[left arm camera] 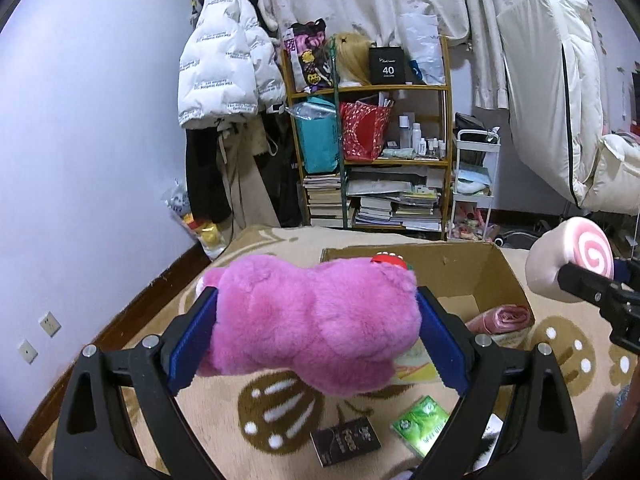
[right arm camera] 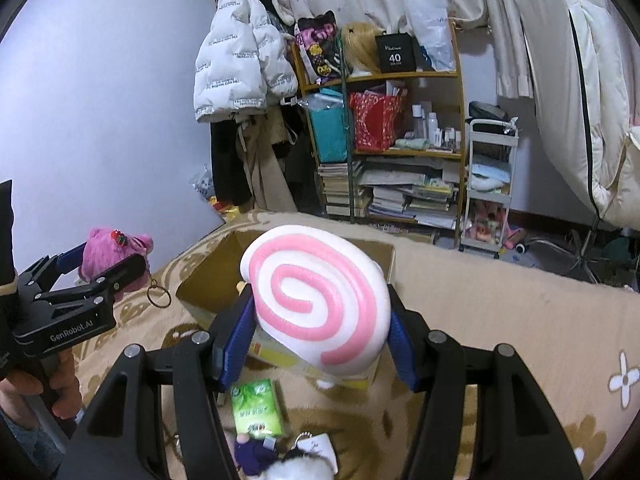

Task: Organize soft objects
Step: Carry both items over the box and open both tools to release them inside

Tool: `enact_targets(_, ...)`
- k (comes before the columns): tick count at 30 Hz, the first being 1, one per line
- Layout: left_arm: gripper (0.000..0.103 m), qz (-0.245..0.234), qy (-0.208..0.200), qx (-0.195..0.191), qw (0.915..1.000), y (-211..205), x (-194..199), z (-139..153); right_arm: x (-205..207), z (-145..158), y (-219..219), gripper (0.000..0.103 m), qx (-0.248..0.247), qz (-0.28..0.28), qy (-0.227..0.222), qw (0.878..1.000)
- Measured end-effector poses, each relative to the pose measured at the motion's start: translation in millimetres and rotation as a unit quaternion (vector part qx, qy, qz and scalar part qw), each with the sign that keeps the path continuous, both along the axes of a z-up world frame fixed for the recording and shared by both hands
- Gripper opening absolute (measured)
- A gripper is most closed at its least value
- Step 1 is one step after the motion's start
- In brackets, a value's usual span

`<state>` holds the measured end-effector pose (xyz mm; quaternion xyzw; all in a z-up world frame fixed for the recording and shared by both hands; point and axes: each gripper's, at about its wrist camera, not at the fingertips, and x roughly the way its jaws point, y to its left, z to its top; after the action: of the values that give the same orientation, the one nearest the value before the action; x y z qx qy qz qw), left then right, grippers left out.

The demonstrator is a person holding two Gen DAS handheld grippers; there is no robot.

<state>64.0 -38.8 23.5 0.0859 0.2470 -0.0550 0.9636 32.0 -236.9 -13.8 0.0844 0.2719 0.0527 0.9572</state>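
Your left fingers [left arm camera: 198, 338] are pinching the pink plush [left arm camera: 316, 320] from both sides, the blue pads pressed into its fur, and it hangs above the rug [left arm camera: 224, 412] at the centre of the left wrist view. A red-and-white trim shows at the plush's far end, toward the upper middle of the frame. Just behind it sits the open box [left arm camera: 496, 276], with a roll of pink bags [left arm camera: 502, 318] lying in its lower right corner.

Your right fingers [right arm camera: 234, 348] are clamped on the swirl cushion [right arm camera: 320, 300], white with a pink spiral, held at the centre of the right wrist view directly in front of the box [right arm camera: 208, 276]. In the left wrist view the same cushion [left arm camera: 568, 264] shows at the right edge, beside the box.

Your left gripper [right arm camera: 102, 276] appears at the left edge of the right wrist view, with the plush [right arm camera: 114, 254] in it and a metal ring [right arm camera: 159, 294] dangling below.

On the rug in the lower part of both frames lie a green pack [left arm camera: 424, 424] and a dark pack [left arm camera: 346, 442]. A white-and-purple furry toy [right arm camera: 280, 460] sits at the bottom edge of the right wrist view.
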Motion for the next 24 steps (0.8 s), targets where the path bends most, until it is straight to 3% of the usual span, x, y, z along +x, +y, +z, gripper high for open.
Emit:
enact_targets(9,0.093,-0.007,-0.005,0.021,0.9997,-12.0,22.8,-2.1,20.7,4.0,-7.1,0.063,-0.014,-0.004,-0.007,1.000)
enact_targets(14,0.093,0.005,0.005,0.045,0.9990,-15.6,35.3,-17.0,29.9,2.9,-10.0,0.063,-0.010,-0.006,-0.007,1.000)
enact_targets(24,0.093,-0.003,0.031,0.031,0.9990,-14.4,57.8,-26.8,56.9,-20.6,-15.1,0.064,0.003,-0.010,0.016,1.000)
